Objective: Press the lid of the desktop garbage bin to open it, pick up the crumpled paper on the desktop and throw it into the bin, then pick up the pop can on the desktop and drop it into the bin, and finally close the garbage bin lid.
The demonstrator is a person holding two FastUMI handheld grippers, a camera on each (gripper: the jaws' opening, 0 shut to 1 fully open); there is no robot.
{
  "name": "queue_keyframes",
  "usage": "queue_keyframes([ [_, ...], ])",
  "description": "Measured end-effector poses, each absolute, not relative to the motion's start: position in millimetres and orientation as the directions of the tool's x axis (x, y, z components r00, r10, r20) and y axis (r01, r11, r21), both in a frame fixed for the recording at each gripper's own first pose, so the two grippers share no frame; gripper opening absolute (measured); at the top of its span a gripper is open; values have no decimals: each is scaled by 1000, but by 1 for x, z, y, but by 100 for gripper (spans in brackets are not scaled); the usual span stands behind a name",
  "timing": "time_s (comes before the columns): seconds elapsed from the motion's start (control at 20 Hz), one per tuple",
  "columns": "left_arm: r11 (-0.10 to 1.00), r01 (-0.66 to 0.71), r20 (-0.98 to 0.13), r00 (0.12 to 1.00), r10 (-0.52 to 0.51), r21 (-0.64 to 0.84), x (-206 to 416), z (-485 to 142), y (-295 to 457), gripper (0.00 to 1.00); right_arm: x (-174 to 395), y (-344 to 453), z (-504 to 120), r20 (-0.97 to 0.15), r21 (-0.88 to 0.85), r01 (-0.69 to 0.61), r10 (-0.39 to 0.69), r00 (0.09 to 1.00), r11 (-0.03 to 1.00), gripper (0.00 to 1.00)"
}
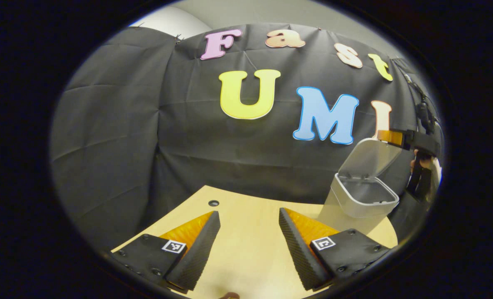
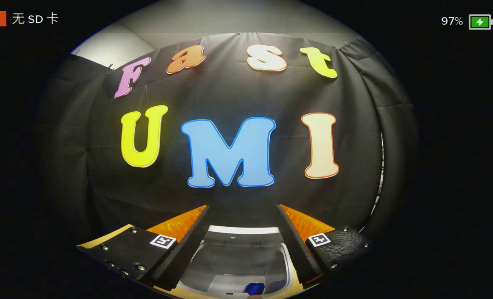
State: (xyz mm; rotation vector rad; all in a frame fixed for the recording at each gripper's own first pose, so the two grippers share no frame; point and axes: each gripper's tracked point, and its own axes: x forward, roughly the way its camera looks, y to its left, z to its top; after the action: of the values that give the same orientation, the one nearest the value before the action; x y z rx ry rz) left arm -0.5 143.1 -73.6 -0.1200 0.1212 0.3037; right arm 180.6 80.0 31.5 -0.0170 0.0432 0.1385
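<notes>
The grey desktop bin (image 1: 356, 203) stands on the right of the wooden table with its lid (image 1: 369, 158) swung up and open. In the left gripper view my left gripper (image 1: 249, 212) hovers open over bare tabletop, with nothing between its fingers. My right gripper (image 1: 392, 136) is at the lid's top edge, a hand (image 1: 421, 164) behind it. In the right gripper view my right gripper (image 2: 242, 207) is open above the bin's mouth (image 2: 238, 253). A small blue object (image 2: 255, 288), perhaps the pop can, shows low inside the bin. I see no crumpled paper on the table.
The light wooden table (image 1: 250, 257) has a small round hole (image 1: 213, 203) near its far edge. The black cloth wall hangs close behind the table and the bin. A cable (image 1: 421, 109) runs down the wall at the far right.
</notes>
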Motion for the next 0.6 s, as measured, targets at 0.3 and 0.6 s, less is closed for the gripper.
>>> queue_keyframes([
  [0.3,950,-296,-135,950,282,-99,-9,-72,138,96,149,83,-30,-156,11,-155,154,976,988,99],
  [0.6,953,-288,-141,952,273,-97,-14,-76,131,96,128,83,-92,-285,21,-161,160,945,987,100],
])
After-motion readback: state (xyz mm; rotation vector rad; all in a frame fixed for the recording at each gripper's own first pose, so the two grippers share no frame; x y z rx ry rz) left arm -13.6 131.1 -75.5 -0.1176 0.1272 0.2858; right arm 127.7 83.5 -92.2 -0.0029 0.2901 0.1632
